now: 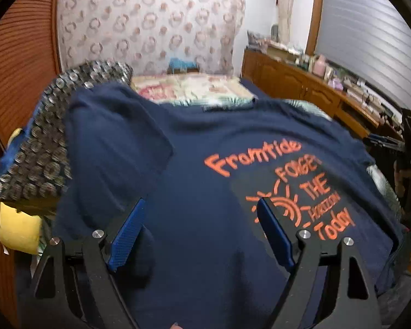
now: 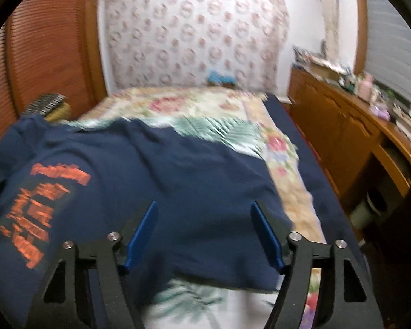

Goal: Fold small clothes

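Note:
A navy blue T-shirt with orange print lies spread on the bed, print side up. Its left sleeve is folded inward over the body. My left gripper is open just above the shirt's lower middle, holding nothing. In the right wrist view the same shirt shows with its right sleeve and side spread over the floral bedspread. My right gripper is open above the shirt's right part, holding nothing.
A grey patterned cushion and a yellow pillow lie at the bed's left. A wooden sideboard with clutter runs along the right wall. A louvered wooden door stands on the left.

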A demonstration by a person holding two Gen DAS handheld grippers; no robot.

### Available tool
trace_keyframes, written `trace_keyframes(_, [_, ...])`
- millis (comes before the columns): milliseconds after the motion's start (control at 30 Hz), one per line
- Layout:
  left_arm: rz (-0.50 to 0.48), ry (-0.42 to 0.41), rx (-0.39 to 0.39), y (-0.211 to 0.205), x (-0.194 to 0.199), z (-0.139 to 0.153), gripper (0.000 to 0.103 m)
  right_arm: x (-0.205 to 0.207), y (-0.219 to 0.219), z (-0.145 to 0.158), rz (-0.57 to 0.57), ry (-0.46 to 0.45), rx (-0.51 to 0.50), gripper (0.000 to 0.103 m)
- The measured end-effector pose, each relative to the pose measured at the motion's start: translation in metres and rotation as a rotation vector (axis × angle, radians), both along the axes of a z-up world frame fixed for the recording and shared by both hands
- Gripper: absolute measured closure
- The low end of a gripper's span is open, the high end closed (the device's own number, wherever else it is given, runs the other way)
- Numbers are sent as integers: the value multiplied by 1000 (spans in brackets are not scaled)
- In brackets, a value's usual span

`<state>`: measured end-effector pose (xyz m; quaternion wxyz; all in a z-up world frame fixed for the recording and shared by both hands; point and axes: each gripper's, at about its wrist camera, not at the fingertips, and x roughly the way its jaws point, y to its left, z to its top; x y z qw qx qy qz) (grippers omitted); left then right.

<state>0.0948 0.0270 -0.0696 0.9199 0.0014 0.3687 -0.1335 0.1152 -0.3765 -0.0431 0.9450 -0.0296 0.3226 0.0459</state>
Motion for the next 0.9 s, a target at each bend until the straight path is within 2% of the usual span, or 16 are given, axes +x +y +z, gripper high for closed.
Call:
trace_keyframes(200, [-11,69,42,-9,10,-15,20,10,-18,-14,-48,105,28,41])
trace_keyframes(433, [-35,135,81,-17,16,-33,20,24,-20,0,-59,158,40,48])
trace_keyframes(467, [-40,123,100,-19,14,-35,19,24,-20,0,-56,156,47,49])
trace_keyframes(600, [-56,118,129,-25,13,-37,13,23,-27,2,-42,150,76,56])
trace_keyframes(733, [-81,128,137,-31,14,-39,5,23,-28,-3,-38,135,51,61])
trace_keyframes(833, [-88,133,139,-32,16,-40,2,20,-25,-3,-40,121,1,72])
trace_keyframes(900, [-89,134,141,-33,16,-40,1,19,-22,-4,-17,118,-17,92])
